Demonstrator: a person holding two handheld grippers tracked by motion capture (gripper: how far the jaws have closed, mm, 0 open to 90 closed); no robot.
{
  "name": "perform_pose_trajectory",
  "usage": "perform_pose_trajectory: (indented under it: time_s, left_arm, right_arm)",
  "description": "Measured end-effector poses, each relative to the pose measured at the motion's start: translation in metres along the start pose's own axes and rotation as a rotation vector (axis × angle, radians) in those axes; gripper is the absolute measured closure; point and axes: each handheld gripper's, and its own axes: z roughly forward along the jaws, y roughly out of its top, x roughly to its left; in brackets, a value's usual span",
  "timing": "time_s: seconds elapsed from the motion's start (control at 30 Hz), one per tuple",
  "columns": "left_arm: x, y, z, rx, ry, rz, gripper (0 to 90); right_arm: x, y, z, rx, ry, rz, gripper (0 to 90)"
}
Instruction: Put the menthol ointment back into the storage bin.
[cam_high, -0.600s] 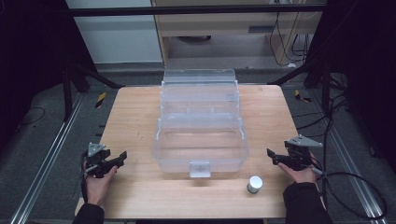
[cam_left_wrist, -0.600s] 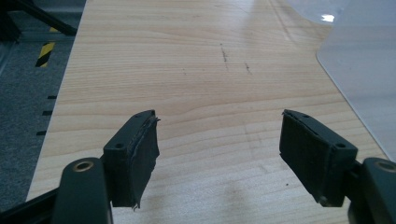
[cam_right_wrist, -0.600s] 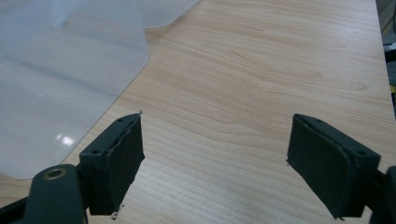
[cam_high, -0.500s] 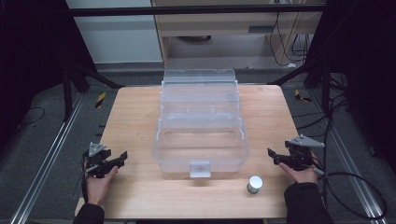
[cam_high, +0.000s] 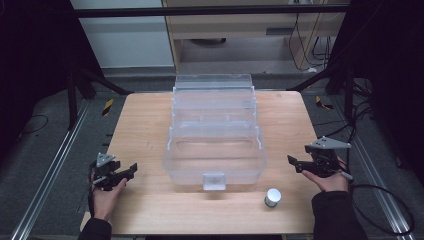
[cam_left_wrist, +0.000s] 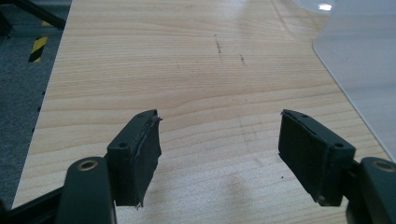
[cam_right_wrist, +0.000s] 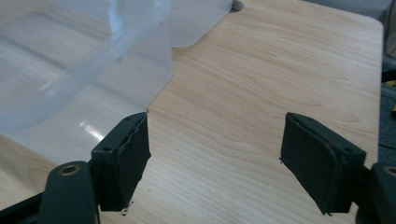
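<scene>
Wooden tabletop (cam_high: 140, 130) unchanged from a moment ago; your left tongs (cam_high: 131, 170) and right tongs (cam_high: 292, 161) stay spread, empty, flanking clear box (cam_high: 215, 145); nothing begun.

Count, high view:

- Desk (cam_high: 145, 125): 1, wooden, centre of frame.
- Clear plastic containers: 1 tiered box (cam_high: 215, 135), centre of frame. It appears to step up in 3 levels toward the top of the frame; whether these are separate trays cannot be told.
- Small white cylindrical objects: 1 (cam_high: 272, 197), lower right of centre, apart from the box.
- Tools: 2. Left tool (cam_high: 131, 170) at lower left, right tool (cam_high: 294, 162) at right of frame. Each has 2 black jaws, set wide apart in the 2 gripper views.
- Hands: 2, 1 per tool, both entering from the bottom edge.
- Yellow-black striped markers on the floor: 2, 1 upper left (cam_high: 107, 106), 1 upper right (cam_high: 322, 103).
</scene>
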Motion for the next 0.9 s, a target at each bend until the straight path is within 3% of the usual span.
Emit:
perform_pose_trajectory:
  time_s: [0.47,0.77,0.9]
  left_arm:
    - [-0.001,0.0,0.001,0.018,-0.008,0.002,29.1]
    - [-0.001,0.0,0.002,0.024,-0.012,0.004,29.0]
    - [-0.001,0.0,0.002,0.029,-0.013,0.007,29.0]
  right_arm:
    - [0.02,0.042,-0.023,0.093,0.084,-0.143,25.3]
    - [0.033,0.054,-0.029,0.155,0.145,-0.221,24.6]
    - [0.042,0.057,-0.027,0.222,0.182,-0.266,25.0]
